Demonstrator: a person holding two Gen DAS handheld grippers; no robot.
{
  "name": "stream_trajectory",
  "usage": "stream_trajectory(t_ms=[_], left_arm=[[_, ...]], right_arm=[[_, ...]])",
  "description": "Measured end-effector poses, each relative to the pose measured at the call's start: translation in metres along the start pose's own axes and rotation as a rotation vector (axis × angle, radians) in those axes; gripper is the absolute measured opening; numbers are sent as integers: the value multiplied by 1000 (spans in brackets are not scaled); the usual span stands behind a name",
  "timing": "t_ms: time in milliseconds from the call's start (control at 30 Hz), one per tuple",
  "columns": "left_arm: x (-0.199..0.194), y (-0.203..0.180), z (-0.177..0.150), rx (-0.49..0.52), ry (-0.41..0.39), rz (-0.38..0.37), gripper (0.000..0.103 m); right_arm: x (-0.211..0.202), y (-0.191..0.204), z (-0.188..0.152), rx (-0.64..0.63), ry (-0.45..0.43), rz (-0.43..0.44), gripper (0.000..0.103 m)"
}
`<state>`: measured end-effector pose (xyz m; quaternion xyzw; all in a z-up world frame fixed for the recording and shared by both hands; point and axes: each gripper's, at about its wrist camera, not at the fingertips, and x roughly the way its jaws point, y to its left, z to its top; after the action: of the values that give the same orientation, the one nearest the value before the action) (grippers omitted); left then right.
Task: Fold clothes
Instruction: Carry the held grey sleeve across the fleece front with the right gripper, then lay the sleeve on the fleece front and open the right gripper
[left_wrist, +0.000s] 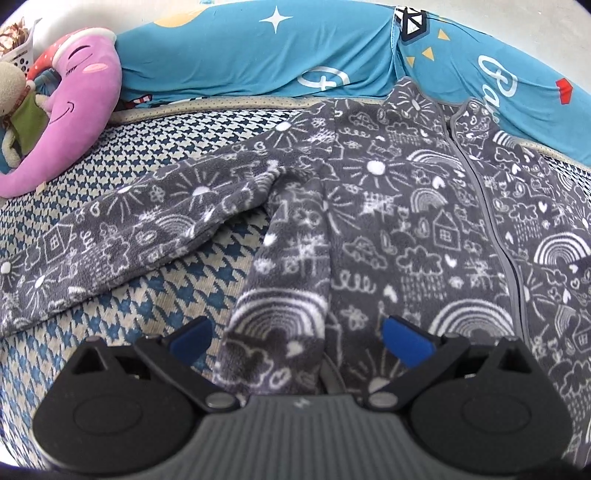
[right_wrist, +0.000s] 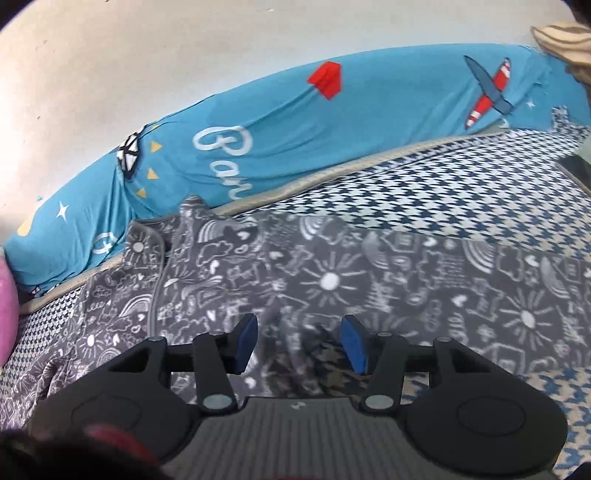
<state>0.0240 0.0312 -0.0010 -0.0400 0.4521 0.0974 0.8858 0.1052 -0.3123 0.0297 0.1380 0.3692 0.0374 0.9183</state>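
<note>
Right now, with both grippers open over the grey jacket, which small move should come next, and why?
Probably close the left gripper on the jacket side fold lying between its open fingers; the sleeve is spread outward, unfolded.

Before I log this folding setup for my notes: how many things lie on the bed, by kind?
Grey fleece garment: 1
Blue bolster pillows: 2
Pink plush toy: 1
Beige stuffed toy: 1
Total: 5
</note>
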Motion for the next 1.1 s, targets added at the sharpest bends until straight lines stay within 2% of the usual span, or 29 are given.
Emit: stream_trajectory(t_ms=[200, 467, 633, 700, 900, 1100], left_arm=[[-3, -2, 3, -6, -13, -13, 103], [1, -12, 8, -9, -1, -25, 103], [5, -20, 6, 2, 15, -31, 103], [7, -23, 5, 5, 19, -32, 103], [9, -29, 11, 1, 18, -43, 103], [8, -29, 20, -25, 3, -47, 103]], right_arm=[[22, 15, -2, -19, 36, 19, 51], [53, 21, -12, -26, 101, -22, 52], [59, 30, -17, -80, 103, -45, 64], [61, 34, -19, -106, 103, -54, 66], [58, 38, -12, -117, 82, -53, 66], [48, 29, 4, -87, -4, -18, 63]])
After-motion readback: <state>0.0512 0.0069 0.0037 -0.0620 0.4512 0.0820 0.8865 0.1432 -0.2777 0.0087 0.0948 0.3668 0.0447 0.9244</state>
